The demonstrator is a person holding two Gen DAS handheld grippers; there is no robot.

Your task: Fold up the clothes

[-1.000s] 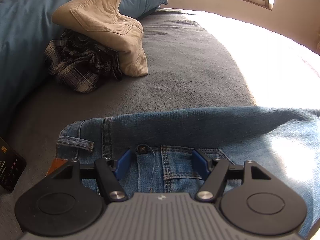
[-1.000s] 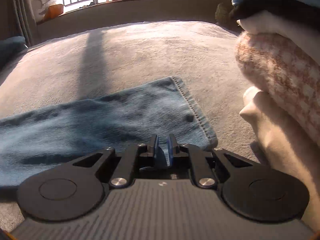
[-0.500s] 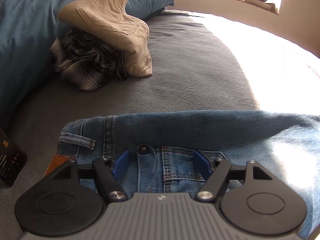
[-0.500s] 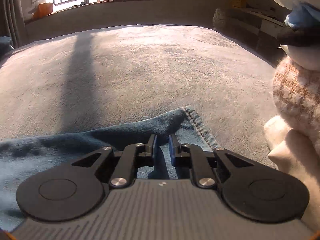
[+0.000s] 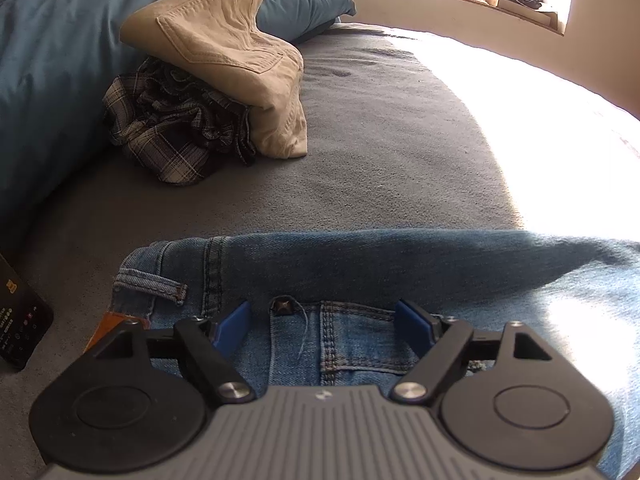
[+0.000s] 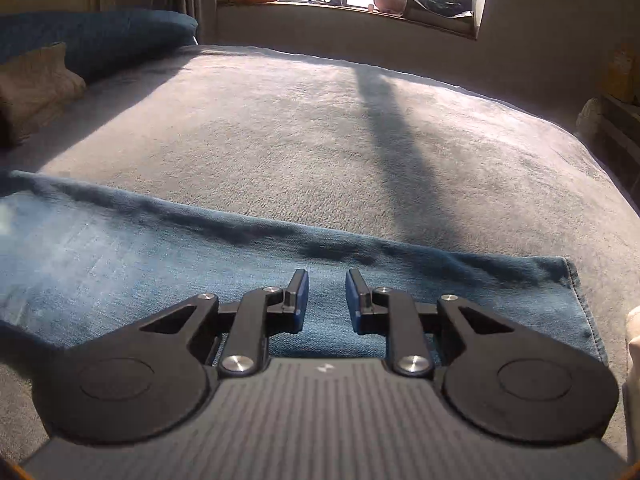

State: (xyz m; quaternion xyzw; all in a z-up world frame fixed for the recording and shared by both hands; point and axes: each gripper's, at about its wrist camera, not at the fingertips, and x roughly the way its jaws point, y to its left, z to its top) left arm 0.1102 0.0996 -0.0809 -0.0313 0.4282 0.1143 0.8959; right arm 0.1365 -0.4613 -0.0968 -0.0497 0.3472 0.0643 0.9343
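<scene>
Blue jeans (image 5: 360, 264) lie flat across the grey bed. In the left wrist view their waistband and back pocket sit under my left gripper (image 5: 326, 316), whose jaws are wide and still opening, with the denim beneath them and not pinched. In the right wrist view the folded leg of the jeans (image 6: 160, 248) stretches left to right, its hem at the right. My right gripper (image 6: 327, 294) hovers over that leg near the hem; its jaws are opening, a narrow gap between the blue pads, nothing clamped.
A heap of beige trousers (image 5: 224, 52) on a plaid shirt (image 5: 172, 136) rests against a blue pillow (image 5: 52, 72) at the far left. A dark remote (image 5: 20, 324) lies left of the jeans. A pale folded garment (image 6: 634, 344) edges the right side. Sunlit bedspread (image 6: 300, 140) stretches toward the window.
My right gripper swung left away from the stacked clothes and now sits farther along the jeans leg, and its jaws have parted. My left gripper stayed put while its jaws widened.
</scene>
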